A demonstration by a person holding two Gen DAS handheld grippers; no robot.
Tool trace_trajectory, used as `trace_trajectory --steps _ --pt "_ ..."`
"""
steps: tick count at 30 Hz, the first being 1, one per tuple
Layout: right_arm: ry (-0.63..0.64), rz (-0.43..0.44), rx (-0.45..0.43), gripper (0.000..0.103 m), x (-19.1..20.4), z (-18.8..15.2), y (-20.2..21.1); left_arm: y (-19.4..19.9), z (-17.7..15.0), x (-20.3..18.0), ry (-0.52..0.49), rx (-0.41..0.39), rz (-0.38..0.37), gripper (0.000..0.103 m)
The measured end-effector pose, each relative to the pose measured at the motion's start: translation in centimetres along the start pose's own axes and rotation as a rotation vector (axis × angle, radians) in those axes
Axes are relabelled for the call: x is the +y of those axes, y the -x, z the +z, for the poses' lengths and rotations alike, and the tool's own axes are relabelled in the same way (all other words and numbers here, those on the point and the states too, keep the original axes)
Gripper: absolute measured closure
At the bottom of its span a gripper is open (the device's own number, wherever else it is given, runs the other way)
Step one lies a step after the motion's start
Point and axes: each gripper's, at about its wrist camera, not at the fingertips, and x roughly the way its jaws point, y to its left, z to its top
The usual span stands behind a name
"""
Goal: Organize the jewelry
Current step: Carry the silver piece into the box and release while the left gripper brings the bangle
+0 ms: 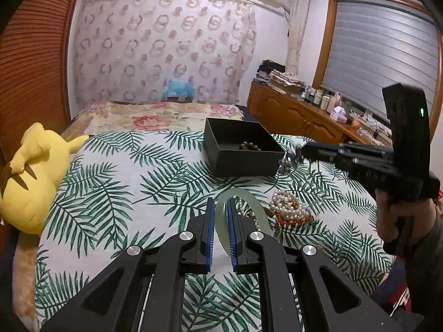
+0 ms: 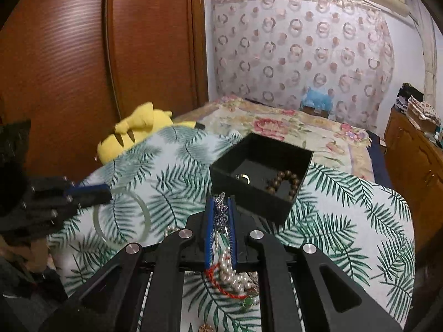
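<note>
Right wrist view is showing the bed's palm-leaf printed cover [image 2: 346, 207] carrying an open black square box [image 2: 249, 193] just ahead of the right hand-held gripper [image 2: 220, 207], which is pinching a silver sparkly chain [image 2: 221, 210] for dropping inside. Left hand-held gripper [image 1: 221, 207] is clamping a pale green jade bangle [image 1: 249, 196] beside a pearl pile [image 1: 290, 207].

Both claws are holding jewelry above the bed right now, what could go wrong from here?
1. The left claw grips the jade bangle only at its thin rim; smooth and hard, it could slip out and drop.
2. The silver chain hangs loosely from the right claw and might snag on the box wall as it goes in.
3. The pearls lie tangled with a red cord, so lifting one piece may drag others along.
</note>
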Motion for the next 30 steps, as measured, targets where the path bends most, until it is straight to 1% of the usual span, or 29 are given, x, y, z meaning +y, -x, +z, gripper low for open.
trace_trajectory --steps 10,17,23,26,30 --pt "-0.026 0.014 -0.024 0.092 -1.4 1.9 0.0 -1.0 1.3 -0.3 -0.013 -0.005 -0.009 0.095" --pt "-0.005 -0.018 -0.023 0.092 -2.8 3.6 -1.4 -2.5 3.5 -0.6 -0.038 -0.022 0.004 0.095" --pt "0.015 -0.038 -0.023 0.092 -4.6 6.4 -3.5 -3.8 5.6 -0.5 -0.048 -0.030 0.023 0.095" --pt "0.037 -0.050 -0.005 0.092 -5.5 7.4 -5.7 -4.3 6.4 -0.3 -0.049 -0.031 0.029 0.095" --pt "0.054 -0.072 0.027 0.092 -6.4 7.7 -8.7 -5.2 7.1 0.0 -0.054 -0.029 0.039 0.095"
